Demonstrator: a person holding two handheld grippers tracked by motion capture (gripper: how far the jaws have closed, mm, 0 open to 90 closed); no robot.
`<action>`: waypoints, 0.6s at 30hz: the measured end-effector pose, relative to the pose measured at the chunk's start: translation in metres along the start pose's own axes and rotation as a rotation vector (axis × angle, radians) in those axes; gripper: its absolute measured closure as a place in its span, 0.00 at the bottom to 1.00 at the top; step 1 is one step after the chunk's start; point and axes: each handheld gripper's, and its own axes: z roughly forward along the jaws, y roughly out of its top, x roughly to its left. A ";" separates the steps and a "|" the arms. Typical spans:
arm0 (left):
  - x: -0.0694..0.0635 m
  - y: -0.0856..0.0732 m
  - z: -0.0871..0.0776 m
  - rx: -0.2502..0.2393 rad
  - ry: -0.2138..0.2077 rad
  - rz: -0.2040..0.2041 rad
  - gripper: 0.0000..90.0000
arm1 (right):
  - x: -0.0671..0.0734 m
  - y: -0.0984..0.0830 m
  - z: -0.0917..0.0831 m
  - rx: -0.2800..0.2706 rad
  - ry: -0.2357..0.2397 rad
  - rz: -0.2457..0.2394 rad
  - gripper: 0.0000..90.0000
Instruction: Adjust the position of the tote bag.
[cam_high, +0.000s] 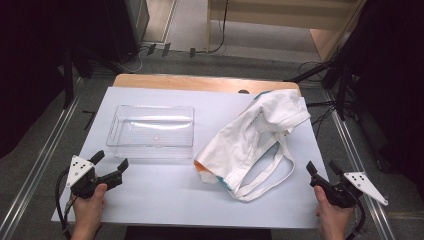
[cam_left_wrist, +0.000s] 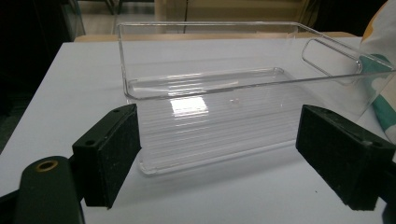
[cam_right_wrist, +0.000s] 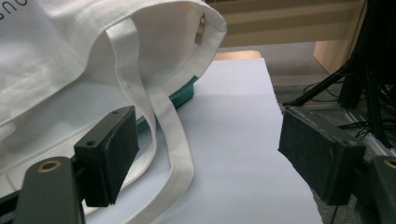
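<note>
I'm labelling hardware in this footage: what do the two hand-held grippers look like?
Both are black. The left gripper and right gripper each carry a pale three-cornered plate with dark dots on top and trail a black cable. The jaws are blocky with dark pads; a brass-coloured ring sits near the base.

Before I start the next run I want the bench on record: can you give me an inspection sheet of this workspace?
Surface: pale sheet over a wooden table; flat.
Job's things: clear plastic bin, upright, empty; white tote bag crumpled beside it at its right, apart, straps trailing toward the near edge.
Clutter: nothing seen.
Grippers: left gripper open, facing the bin; right gripper open, beside the straps; both hold nothing.
Cables: one trails from each gripper; more on the floor at the right.
Surroundings: metal rails, dark stands, grey floor.
</note>
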 end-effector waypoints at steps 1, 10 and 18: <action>0.000 0.000 0.000 -0.001 -0.005 -0.004 0.16 | 0.001 0.000 0.001 0.005 0.006 0.002 0.23; -0.018 0.001 0.002 -0.006 -0.032 0.008 0.16 | 0.009 0.002 0.012 0.018 0.009 -0.018 0.24; -0.042 0.002 0.013 0.010 -0.056 0.054 0.18 | 0.015 0.001 0.015 0.047 -0.047 -0.020 0.29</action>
